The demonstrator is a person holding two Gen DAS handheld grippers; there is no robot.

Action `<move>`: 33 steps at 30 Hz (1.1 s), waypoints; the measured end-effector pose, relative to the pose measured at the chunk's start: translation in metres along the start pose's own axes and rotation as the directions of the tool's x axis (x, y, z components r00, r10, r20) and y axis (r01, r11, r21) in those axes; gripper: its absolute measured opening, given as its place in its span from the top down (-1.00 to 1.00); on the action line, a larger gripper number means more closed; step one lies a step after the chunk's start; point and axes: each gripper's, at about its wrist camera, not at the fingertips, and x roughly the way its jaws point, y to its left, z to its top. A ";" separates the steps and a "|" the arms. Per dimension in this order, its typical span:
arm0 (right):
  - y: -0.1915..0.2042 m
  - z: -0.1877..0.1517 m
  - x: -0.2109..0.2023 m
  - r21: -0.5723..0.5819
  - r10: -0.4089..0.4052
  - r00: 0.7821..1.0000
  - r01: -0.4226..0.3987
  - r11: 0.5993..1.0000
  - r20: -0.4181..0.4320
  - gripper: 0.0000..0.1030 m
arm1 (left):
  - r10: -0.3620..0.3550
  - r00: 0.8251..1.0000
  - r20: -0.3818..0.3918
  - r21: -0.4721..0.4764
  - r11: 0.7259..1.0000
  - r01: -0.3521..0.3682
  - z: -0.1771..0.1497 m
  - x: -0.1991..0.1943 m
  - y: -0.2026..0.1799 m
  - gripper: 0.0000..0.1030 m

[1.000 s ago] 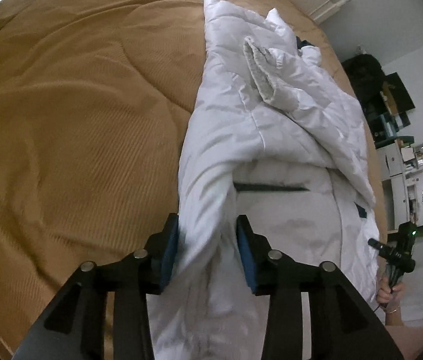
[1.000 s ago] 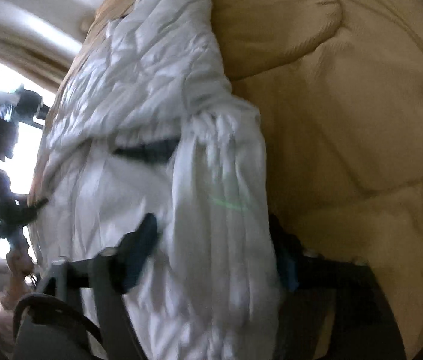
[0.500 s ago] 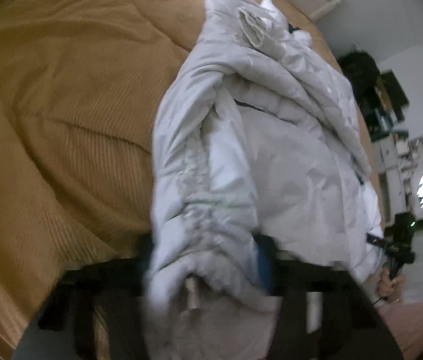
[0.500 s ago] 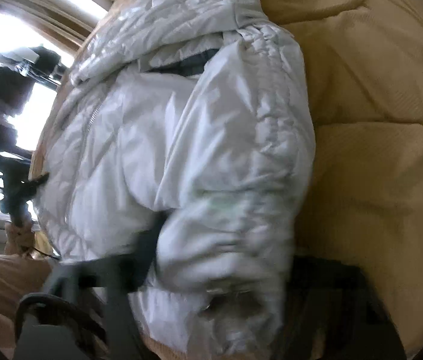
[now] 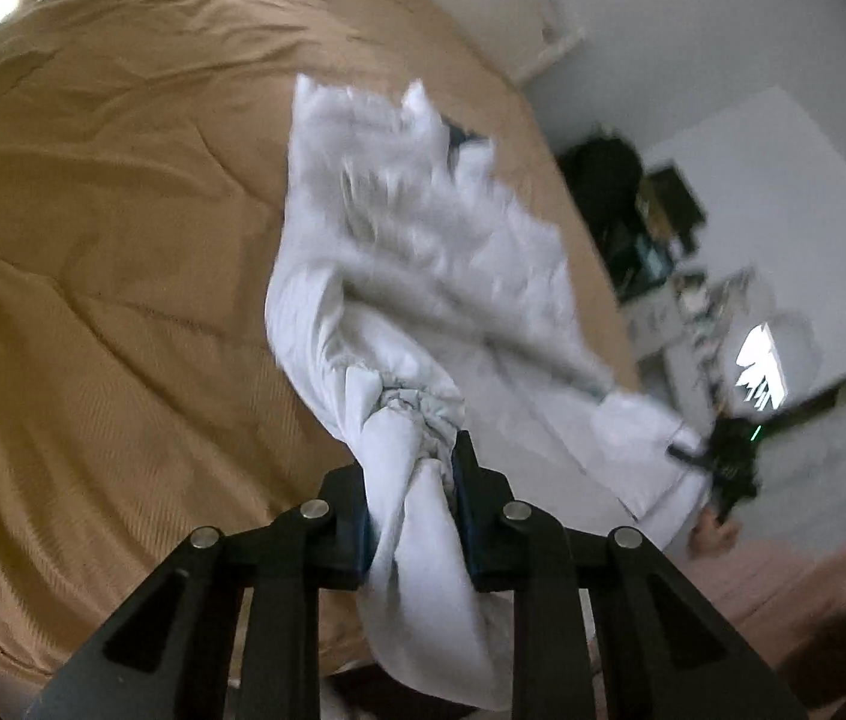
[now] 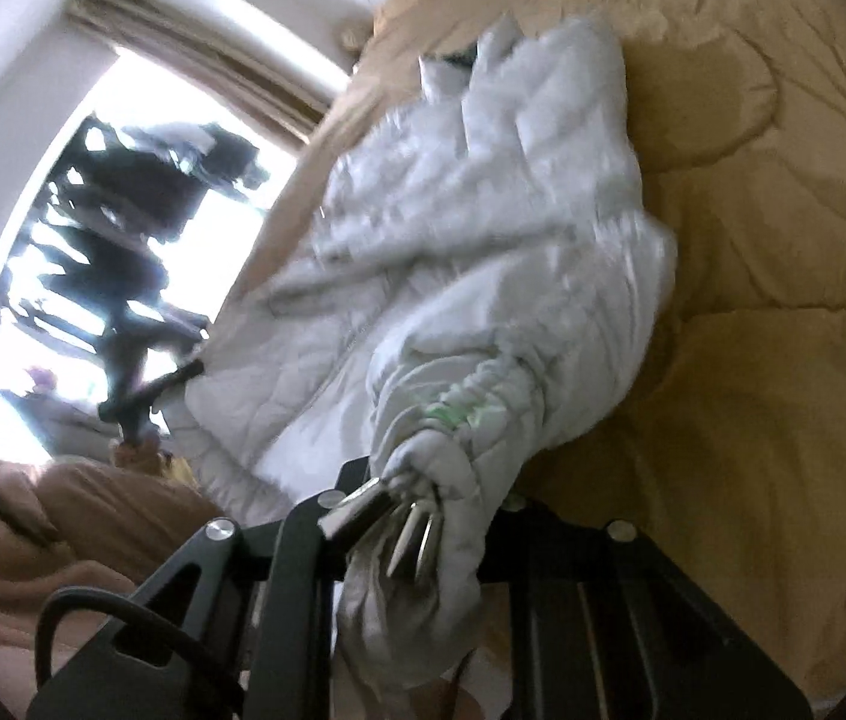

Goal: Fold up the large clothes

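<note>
Here both grippers pinch the white jacket's [image 5: 423, 276] hem above the bedspread [image 5: 111, 240].

Open tan bedspread [image 5: 123, 276] beside the heaped white jacket [image 5: 423, 252].

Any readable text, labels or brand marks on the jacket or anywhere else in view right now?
None can be read.
White jacket: no legible label or brand; a faint green mark at its gathered hem is too blurred to read.
Shelf clutter by the far wall: too small and blurred.
</note>
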 end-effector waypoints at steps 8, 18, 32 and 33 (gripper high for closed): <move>-0.003 0.128 0.019 0.007 0.018 0.989 -0.019 1.000 0.149 0.68 | 0.006 0.997 0.071 0.005 1.000 -0.007 0.141 0.037 -0.019 0.58; -0.091 0.287 0.115 0.356 0.002 0.982 -0.070 0.932 0.187 0.61 | 0.143 0.990 0.016 -0.202 0.970 -0.137 0.288 0.181 0.045 0.57; -0.167 0.275 0.130 0.527 0.152 0.895 -0.376 0.762 0.419 -0.53 | 0.220 0.975 0.039 -0.315 0.928 -0.197 0.289 0.253 0.093 0.53; -0.152 0.267 0.108 0.494 0.106 0.877 -0.360 0.791 0.469 -0.73 | 0.224 0.974 0.040 -0.314 0.928 -0.201 0.289 0.252 0.092 0.53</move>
